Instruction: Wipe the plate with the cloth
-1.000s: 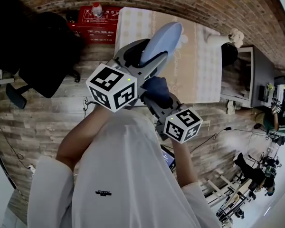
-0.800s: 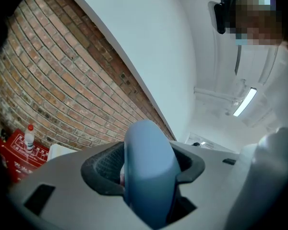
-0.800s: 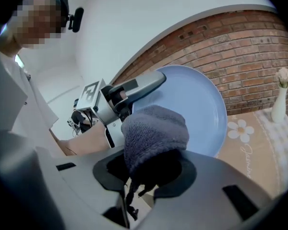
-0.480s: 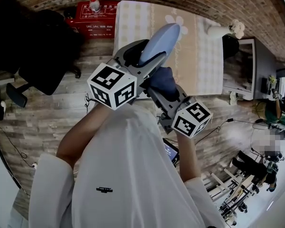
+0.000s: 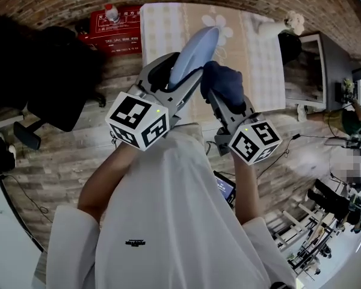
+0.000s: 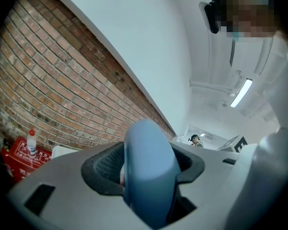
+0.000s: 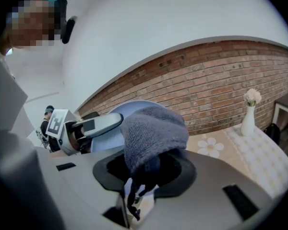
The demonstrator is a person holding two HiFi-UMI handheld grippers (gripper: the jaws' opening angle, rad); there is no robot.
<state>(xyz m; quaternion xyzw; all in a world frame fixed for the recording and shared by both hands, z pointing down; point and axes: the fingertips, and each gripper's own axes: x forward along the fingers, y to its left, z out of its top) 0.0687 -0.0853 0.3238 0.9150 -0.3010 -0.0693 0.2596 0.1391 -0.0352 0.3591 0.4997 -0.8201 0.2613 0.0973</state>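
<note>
My left claw (image 5: 179, 82) clamps a smooth, pale-blue round plate (image 5: 197, 46) by its rim. My right claw (image 5: 227, 104) grips a fuzzy dark-blue cloth (image 5: 224, 82) beside it; whether they touch is hidden.

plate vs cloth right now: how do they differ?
Look: the plate is pale blue and smooth; the cloth is dark blue and fuzzy.
Pose: the plate is rigid and held on edge, tilted; the cloth is bunched into a soft lump.
Holder: the left gripper clamps the plate; the right gripper clamps the cloth.
Shared: both are gripped, raised and close together.
</note>
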